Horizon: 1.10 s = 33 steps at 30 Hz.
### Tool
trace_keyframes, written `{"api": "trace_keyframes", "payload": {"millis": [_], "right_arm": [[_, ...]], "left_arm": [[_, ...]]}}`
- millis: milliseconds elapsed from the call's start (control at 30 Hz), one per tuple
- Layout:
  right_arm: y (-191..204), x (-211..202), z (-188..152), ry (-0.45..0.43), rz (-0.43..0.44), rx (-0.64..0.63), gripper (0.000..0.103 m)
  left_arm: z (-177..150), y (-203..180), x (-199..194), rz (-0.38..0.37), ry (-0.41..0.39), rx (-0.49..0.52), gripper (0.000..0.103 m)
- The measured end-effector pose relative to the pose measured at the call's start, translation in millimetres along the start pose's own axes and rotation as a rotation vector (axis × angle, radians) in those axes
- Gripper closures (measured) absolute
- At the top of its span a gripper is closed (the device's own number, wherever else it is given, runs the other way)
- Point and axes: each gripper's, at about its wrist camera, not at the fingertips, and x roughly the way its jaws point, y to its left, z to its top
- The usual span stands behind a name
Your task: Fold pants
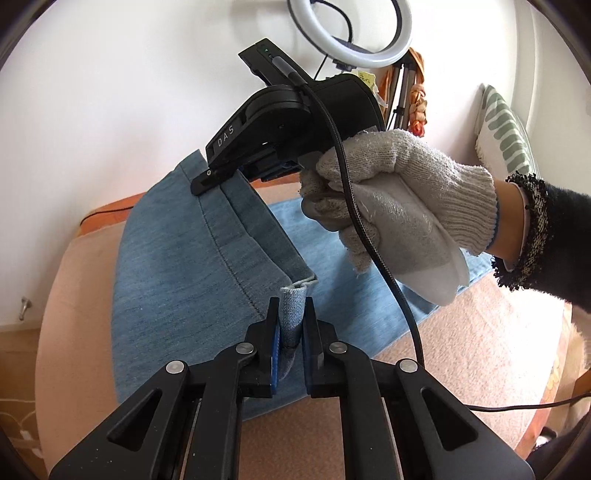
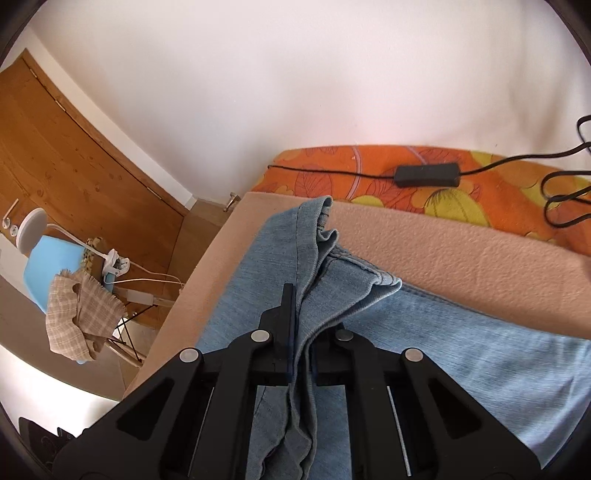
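Note:
Light blue denim pants [image 1: 177, 258] lie on a peach blanket [image 1: 461, 332]. My left gripper [image 1: 291, 310] is shut on a corner of the pants' hem and holds it lifted. My right gripper [image 1: 207, 179], held by a gloved hand [image 1: 399, 184], is shut on the far end of the same hem edge. In the right wrist view my right gripper [image 2: 303, 317] pinches bunched denim folds [image 2: 332, 266], with the rest of the pants [image 2: 461, 350] flat on the blanket [image 2: 461, 258].
An orange floral sheet [image 2: 369, 173] with a black cable and inline box [image 2: 426, 173] runs along the wall. A ring light [image 1: 351, 29] and striped cushion [image 1: 506, 133] stand behind. A chair with a checked cloth [image 2: 81, 314] stands left of the bed.

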Motion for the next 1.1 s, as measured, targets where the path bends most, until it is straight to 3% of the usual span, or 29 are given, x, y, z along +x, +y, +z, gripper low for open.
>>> {"api": "trace_keyframes", "payload": {"millis": [300,800,1100], "right_arm": [[-19.5,-82.3,-5.3,-0.070,-0.083,-0.037,0.097],[-74.0,-182.9,-24.7,-0.118,-0.193,-0.036,0.097],[-106.7,-242.5,-39.0,-0.143,-0.273,-0.040,0.098]], "left_arm": [[39.8,-54.2,1.5,-0.111,-0.041,0.022,0.095],[66.1,-128.8,23.1,-0.265,-0.056,0.012,0.096],[81.8,-177.7,36.3,-0.353,-0.061,0.079,0.096]]}}
